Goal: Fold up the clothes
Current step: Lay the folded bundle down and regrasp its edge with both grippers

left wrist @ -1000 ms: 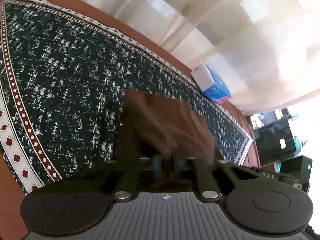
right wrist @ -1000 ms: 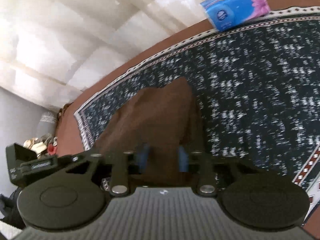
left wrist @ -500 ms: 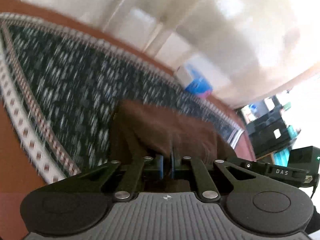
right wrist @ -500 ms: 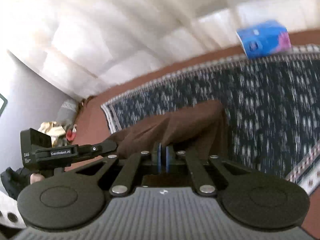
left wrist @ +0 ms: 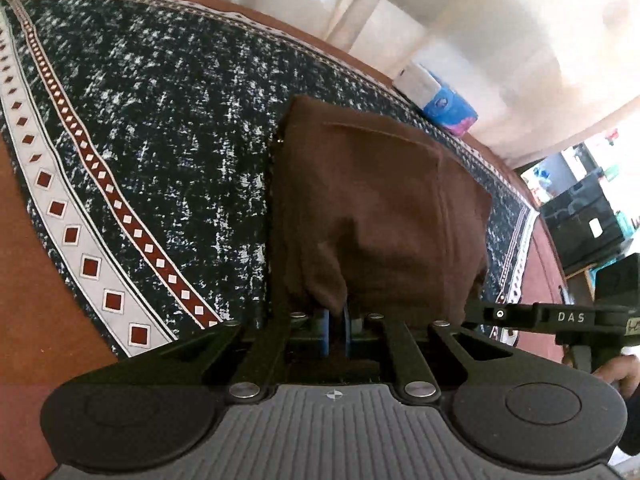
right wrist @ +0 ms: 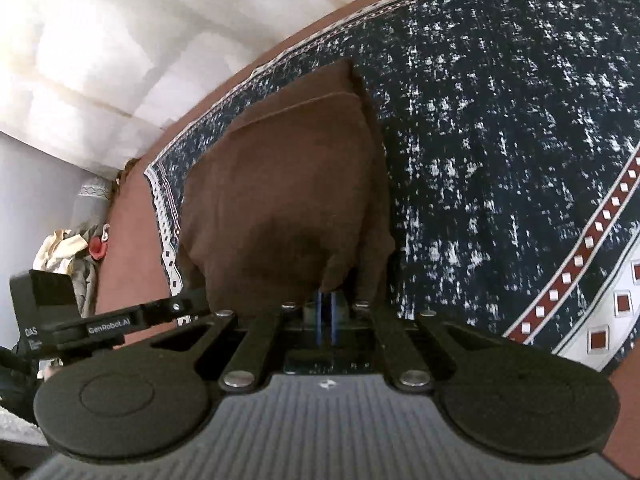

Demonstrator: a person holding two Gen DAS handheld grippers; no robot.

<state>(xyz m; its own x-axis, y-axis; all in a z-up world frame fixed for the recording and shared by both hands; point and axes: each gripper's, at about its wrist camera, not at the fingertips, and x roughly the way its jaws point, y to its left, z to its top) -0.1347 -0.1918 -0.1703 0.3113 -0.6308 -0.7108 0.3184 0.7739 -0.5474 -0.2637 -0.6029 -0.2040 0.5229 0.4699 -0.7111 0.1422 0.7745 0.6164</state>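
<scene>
Dark speckled cloth (left wrist: 160, 128) with a white-and-red diamond border covers the brown table (left wrist: 24, 280), and a brown garment (left wrist: 372, 208) lies folded on it, its near edge lifted by both claws.

Left gripper (left wrist: 336, 330) has its blue pads nearly together with a bunched corner of the garment's near edge between them, and its jaws are easing apart. Right gripper (right wrist: 326, 314) is closed tight on the other corner of that same near edge, the fabric gathered into its pads. From each hand's view the other tool shows at the side, at the garment's far corner. A blue tissue pack (left wrist: 444, 108) sits near the cloth's far border, well apart from the garment, with pale curtains (left wrist: 460, 20) behind.
</scene>
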